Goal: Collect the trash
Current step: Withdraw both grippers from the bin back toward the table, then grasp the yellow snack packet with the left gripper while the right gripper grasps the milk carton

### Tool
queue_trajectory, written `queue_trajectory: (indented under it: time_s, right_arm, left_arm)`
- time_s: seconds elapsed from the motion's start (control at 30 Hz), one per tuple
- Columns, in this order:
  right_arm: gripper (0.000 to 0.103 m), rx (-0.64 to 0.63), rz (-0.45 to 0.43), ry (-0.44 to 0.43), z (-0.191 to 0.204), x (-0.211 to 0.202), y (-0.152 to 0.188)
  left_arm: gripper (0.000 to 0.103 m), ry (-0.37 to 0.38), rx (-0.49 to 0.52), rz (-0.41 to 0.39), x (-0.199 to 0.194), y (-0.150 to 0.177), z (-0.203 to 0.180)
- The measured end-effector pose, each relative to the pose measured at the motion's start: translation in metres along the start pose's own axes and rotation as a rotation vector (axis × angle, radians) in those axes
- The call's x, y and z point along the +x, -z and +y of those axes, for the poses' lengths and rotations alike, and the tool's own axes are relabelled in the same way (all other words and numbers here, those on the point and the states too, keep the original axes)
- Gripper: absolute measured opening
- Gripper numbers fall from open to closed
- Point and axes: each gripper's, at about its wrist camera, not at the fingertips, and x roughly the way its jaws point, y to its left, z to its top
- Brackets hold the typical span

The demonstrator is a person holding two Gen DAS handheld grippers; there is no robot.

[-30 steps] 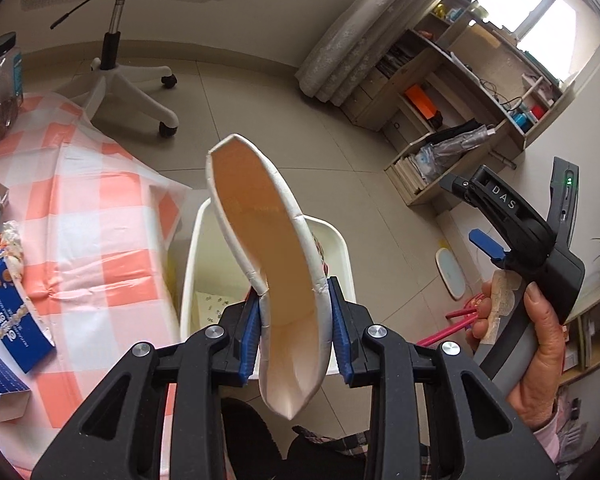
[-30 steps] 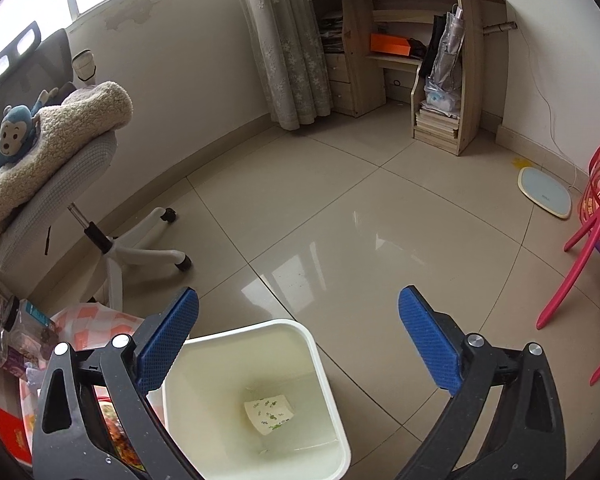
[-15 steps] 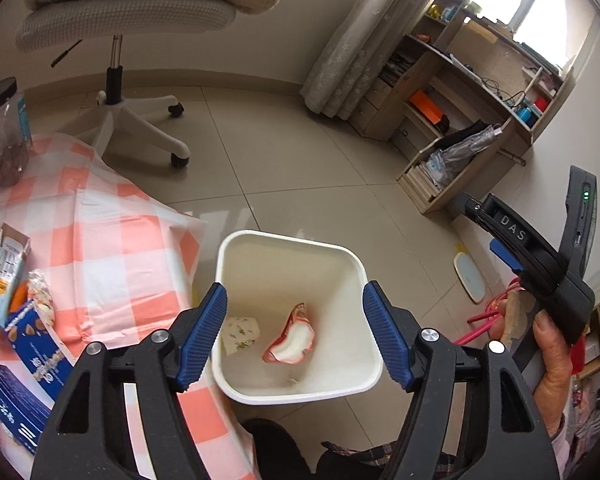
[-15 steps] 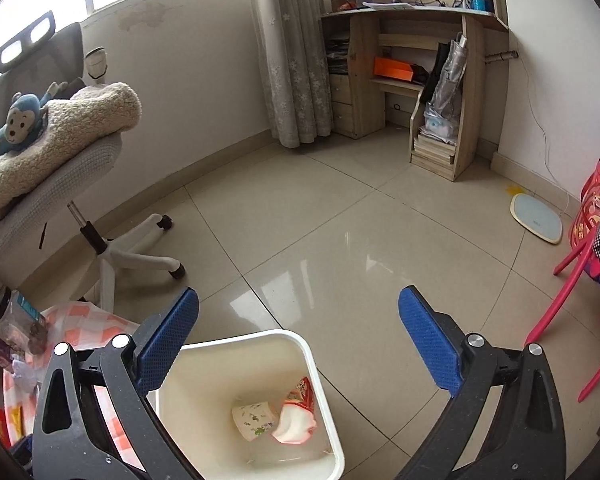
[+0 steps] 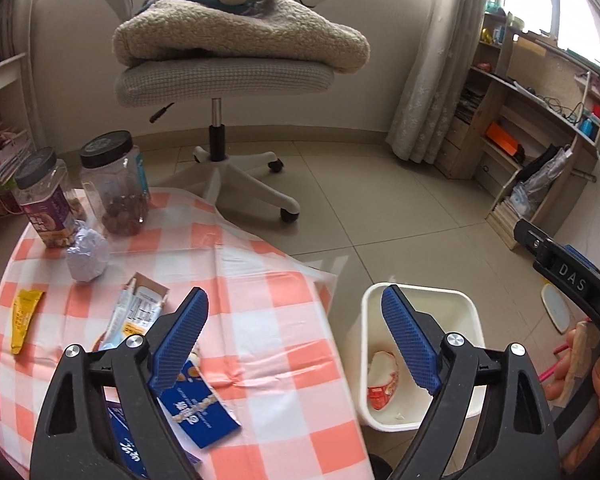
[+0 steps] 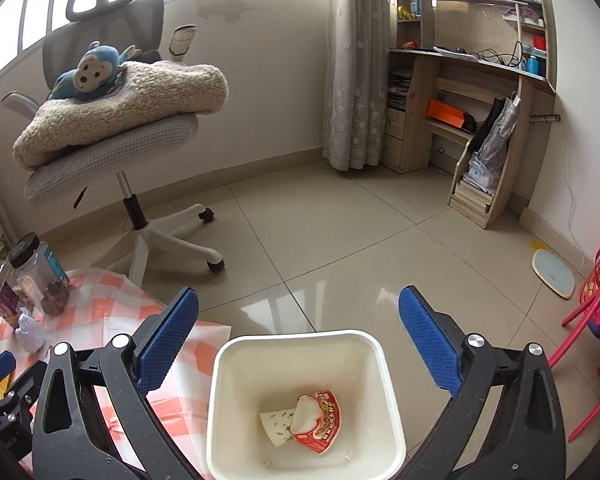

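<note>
1. Since both are spread and pinch nothing, the left hand-held gripper is held above the bench and the right hand-held gripper above the white bin.
2. The bin is placed just beside the bench, probably for short drops; a red cup and a paper piece lie inside.
3. Wrappers and a crumpled ball remain on the bench.
4. A blue box is partly hidden by the left fingers.
</note>
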Motion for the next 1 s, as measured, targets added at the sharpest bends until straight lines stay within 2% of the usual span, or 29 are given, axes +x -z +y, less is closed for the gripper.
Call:
queue_trajectory:
  time_s: [0.17,0.47,0.77,0.87,1.0]
  right_arm:
    - [0.096,-0.081,0.015,-0.021,0.037,-0.001,0.008]
    - [0.096,-0.237,0.047,-0.108,0.119,-0.006,0.027]
    - [0.096,-0.298,0.087,-0.191,0.189,-0.004,0.042]
    - [0.096,-0.315,0.100,-0.216,0.208,-0.003,0.048]
    - [0.096,-0.346,0.131,-0.252,0.232,0.001,0.056]
  left_arm:
    - [0.086,-0.079,-0.004,0.002,-0.001,0.004,0.034]
    - [0.087,-0.150,-0.091,0.031,-0.003,0.020,0.102]
    - [0.090,-0.230,-0.161,0.146,0.005,0.022,0.173]
    - [0.090,-0.300,-0.164,0.183,0.013,0.024,0.206]
    - [0.091,-0.391,-0.193,0.287,0.036,0.034,0.262]
